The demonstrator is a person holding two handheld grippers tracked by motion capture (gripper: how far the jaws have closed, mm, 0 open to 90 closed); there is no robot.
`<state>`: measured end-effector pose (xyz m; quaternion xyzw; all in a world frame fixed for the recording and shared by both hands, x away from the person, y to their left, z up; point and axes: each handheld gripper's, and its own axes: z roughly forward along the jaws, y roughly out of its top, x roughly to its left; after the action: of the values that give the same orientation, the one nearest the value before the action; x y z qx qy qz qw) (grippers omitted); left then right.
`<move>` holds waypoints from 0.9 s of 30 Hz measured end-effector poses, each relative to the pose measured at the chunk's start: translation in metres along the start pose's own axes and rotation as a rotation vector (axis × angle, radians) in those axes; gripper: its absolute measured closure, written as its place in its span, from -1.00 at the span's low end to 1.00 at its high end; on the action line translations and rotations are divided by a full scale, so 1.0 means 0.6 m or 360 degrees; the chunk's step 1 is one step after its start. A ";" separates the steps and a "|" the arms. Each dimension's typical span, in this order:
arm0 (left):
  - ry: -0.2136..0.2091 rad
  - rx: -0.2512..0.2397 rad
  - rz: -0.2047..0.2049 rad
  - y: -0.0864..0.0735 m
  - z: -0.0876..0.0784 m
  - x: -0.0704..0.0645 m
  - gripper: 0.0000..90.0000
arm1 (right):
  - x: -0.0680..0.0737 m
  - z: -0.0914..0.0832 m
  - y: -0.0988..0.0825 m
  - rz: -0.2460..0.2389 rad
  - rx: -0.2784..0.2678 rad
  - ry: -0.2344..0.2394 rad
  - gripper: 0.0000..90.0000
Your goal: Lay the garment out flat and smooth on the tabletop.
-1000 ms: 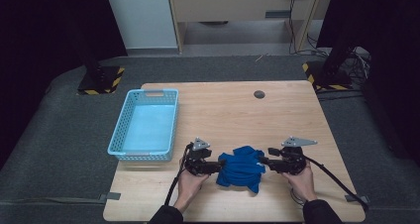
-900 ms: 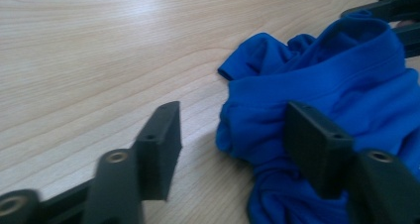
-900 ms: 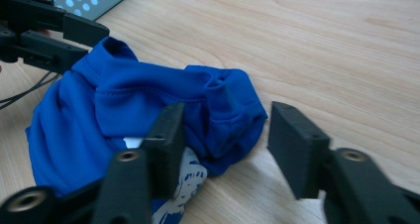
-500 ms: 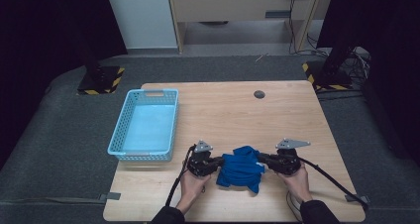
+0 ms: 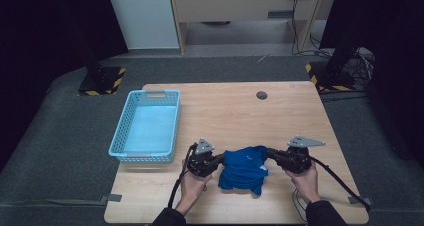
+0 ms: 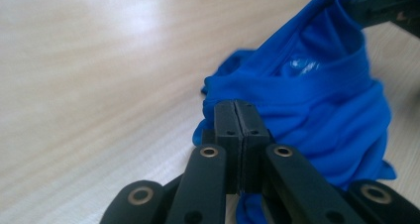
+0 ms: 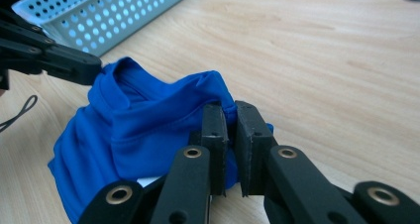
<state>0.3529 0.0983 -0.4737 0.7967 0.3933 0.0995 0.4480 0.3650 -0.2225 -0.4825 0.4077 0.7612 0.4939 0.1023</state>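
A crumpled blue garment (image 5: 245,168) lies on the wooden table (image 5: 235,111) near its front edge. My left gripper (image 5: 221,160) holds its left side and my right gripper (image 5: 268,153) its right side. In the left gripper view the gripper (image 6: 236,105) is shut on a fold of the blue cloth (image 6: 317,100), its jaws having just closed. In the right gripper view the gripper (image 7: 231,110) pinches a hem of the cloth (image 7: 148,130) between its pads. The left gripper (image 7: 74,63) grips the cloth's far corner there.
A light blue perforated basket (image 5: 119,136) stands on the table's left side, also the basket (image 7: 99,16) at the top left of the right gripper view. A small dark round disc (image 5: 261,95) sits near the far edge. Cables trail from both grippers toward the front edge.
Both hands have stayed nearly in place at the garment's two sides. The jaws have closed onto its edges, and its top edge looks drawn out a little between them.
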 end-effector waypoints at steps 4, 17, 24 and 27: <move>0.0040 -0.0071 0.0037 0.020 -0.025 -0.004 0.98 | 0.007 -0.018 0.014 -0.0021 -0.0053 -0.0008 0.87; 0.0357 -0.0276 0.0280 0.166 -0.069 -0.014 0.98 | 0.029 -0.056 0.138 -0.0080 -0.0348 -0.0214 0.87; 0.0589 -0.0224 0.0149 0.216 -0.008 0.038 0.69 | 0.008 0.008 0.215 -0.0012 -0.0433 -0.0668 0.53; 0.0519 -0.0234 0.0029 0.197 0.000 0.055 0.51 | -0.004 0.029 0.210 0.0065 -0.0401 -0.0717 0.13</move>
<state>0.4388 0.0877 -0.3863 0.7385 0.4452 0.2600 0.4345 0.4415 -0.1898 -0.3867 0.5066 0.6434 0.4836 0.3092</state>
